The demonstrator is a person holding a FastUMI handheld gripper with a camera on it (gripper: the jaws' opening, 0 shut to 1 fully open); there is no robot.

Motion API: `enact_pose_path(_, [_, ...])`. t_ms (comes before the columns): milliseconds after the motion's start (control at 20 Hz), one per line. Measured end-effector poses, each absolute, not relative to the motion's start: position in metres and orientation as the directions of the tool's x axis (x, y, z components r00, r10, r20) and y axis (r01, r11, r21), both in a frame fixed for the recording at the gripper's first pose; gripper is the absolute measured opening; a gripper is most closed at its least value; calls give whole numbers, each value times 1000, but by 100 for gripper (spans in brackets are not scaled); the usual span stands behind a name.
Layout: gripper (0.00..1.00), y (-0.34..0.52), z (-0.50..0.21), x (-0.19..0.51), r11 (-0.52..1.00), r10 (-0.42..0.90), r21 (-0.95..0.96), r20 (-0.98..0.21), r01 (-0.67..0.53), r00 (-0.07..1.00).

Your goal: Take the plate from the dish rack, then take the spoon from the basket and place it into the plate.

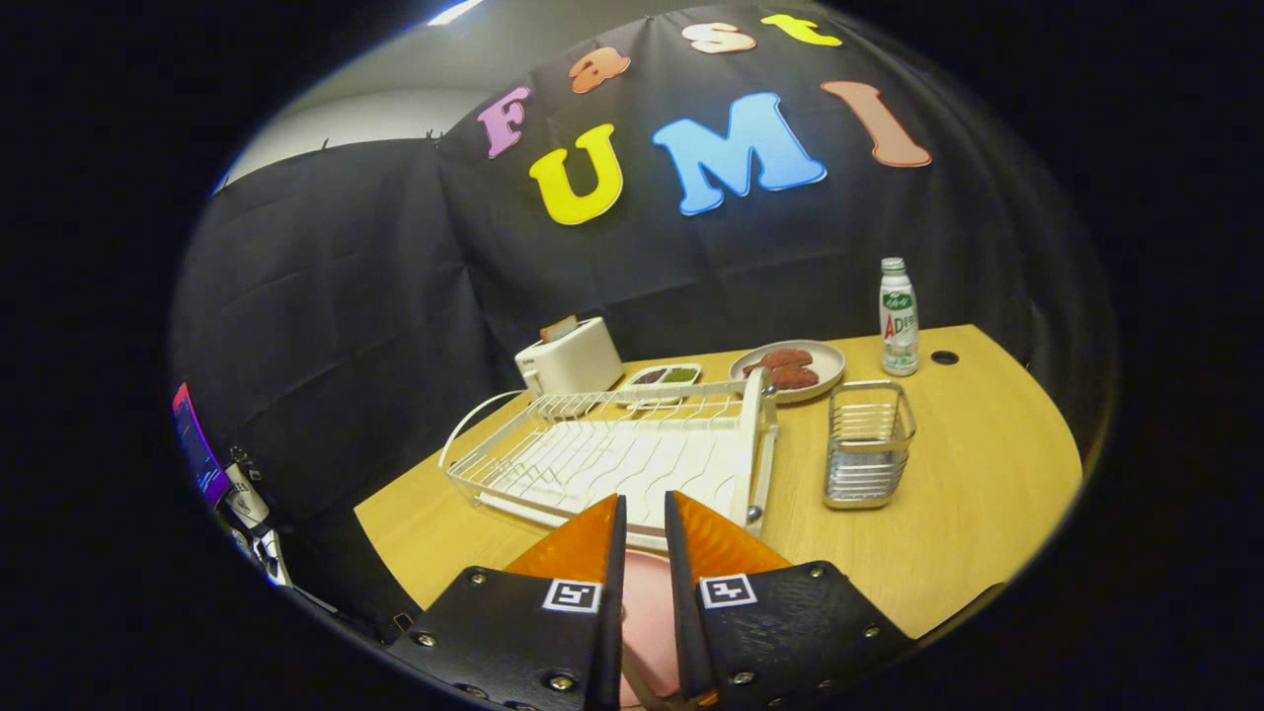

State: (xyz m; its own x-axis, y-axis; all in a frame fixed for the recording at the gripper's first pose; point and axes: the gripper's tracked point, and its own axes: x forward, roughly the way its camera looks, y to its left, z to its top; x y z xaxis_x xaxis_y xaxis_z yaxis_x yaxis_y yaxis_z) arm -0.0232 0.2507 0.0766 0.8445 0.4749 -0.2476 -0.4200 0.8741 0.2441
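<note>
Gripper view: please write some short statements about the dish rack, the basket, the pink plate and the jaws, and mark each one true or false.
1. The pink plate sits between the jaws of the gripper, edge-on. True.
2. The dish rack holds several plates. False: its slots look bare.
3. The wire basket stands on the table beside the rack, apart from the jaws. True.
4. The toaster stands inside the rack. False: it stands beyond the rack, near the wall.
5. The bottle lies on its side. False: it stands upright beyond the basket.
6. A round plate with reddish-brown pieces lies beyond the rack. True.
</note>
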Motion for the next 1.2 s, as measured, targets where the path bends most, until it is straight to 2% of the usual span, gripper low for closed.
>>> enact_pose_path(250, [22, 199, 135, -5, 947, 303, 154, -154, -280, 940])
enact_pose_path(650, [24, 137, 184, 1, 995, 88, 65, -93, -82, 992])
enact_pose_path(1200, [24, 107, 210, 1, 1000, 26, 2, -23, -26, 999])
